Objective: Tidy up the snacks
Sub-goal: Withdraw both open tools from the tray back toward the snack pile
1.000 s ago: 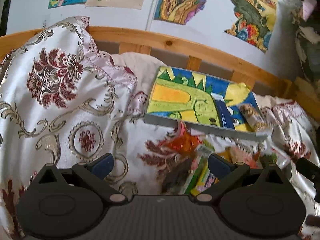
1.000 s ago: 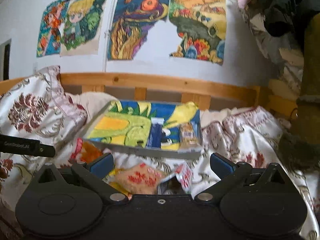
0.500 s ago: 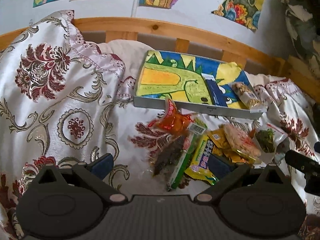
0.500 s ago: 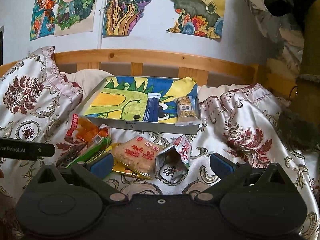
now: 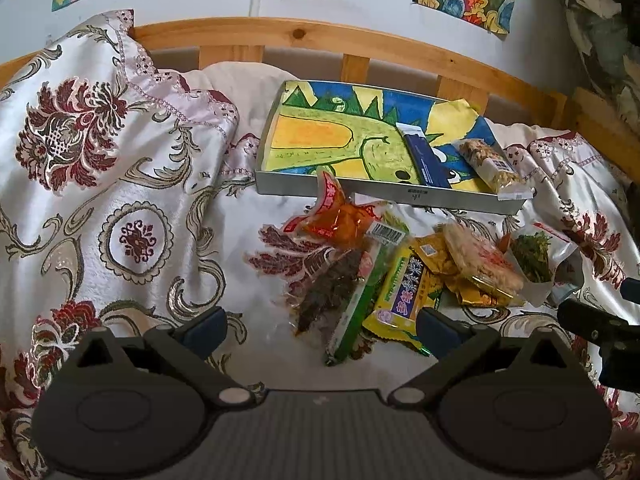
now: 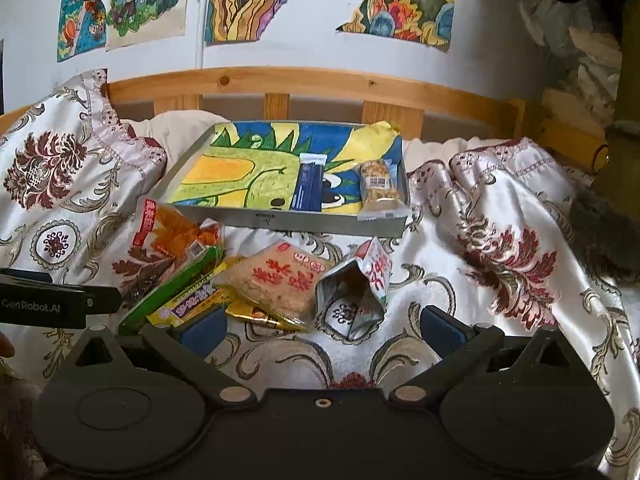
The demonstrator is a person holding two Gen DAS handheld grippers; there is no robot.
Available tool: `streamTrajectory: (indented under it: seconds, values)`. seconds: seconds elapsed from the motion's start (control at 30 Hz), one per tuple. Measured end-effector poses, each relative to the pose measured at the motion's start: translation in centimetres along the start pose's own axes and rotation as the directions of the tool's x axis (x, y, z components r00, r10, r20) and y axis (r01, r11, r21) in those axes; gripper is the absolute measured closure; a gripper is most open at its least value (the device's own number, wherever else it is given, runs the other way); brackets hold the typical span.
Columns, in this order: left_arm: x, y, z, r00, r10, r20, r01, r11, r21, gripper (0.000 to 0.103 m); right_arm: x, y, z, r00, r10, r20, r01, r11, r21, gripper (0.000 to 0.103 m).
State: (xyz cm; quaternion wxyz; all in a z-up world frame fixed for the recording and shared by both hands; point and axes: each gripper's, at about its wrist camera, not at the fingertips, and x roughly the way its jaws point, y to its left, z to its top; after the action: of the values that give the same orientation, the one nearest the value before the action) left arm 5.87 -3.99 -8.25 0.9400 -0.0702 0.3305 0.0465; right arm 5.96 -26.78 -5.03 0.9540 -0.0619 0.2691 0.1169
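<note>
**Snack pile on bed, both tongs empty**

Location: the loose snacks lie heaped on the patterned bedspread [image 5: 132, 208], just in front of the metal tray [image 5: 360, 190]. The tray already holds a blue bar [image 6: 308, 186] and a nut bar [image 6: 378, 188], side by side at its right end.

Handling, as judged: all packets look light, soft and crinkly, with slick film that may slip. The orange packet [image 5: 340, 216] props against the tray wall; its sealed top edge offers a flat place to pinch. The long green packet [image 5: 360, 300] is best taken mid-length. The rice cracker packet [image 6: 280, 280] is probably brittle; take it by the edge seam with little pressure. The opened foil pouch [image 6: 356, 288] gapes toward the camera and could spill if tipped.

Tongs: left tongs [image 5: 320, 324] stand wide apart above the pile, clamped on nothing. Right tongs [image 6: 320, 324] likewise stand wide apart, holding nothing, near the foil pouch.
</note>
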Motion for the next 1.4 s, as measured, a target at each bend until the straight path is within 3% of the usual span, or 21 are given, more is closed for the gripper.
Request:
streamTrajectory:
  seconds: [1.07,1.2,1.4]
  values:
    - [0.3,-0.3,-1.4,0.999,0.002,-0.049,-0.002,1.0,-0.018,0.001,1.0,0.8,-0.3,0.993,0.095,-0.072,-0.095,0.995,-0.01,0.001]
    - [0.3,-0.8,-1.2,0.999,-0.018,-0.034,0.018,1.0,-0.007,0.001,0.8,0.7,0.0,0.995,0.084,-0.045,-0.085,0.996,-0.015,0.001]
    - [0.4,-2.2,-0.3,0.998,-0.053,0.021,0.051,0.996,0.066,0.001,0.2,-0.2,1.3,0.995,0.062,0.074,-0.061,0.998,-0.02,0.001]
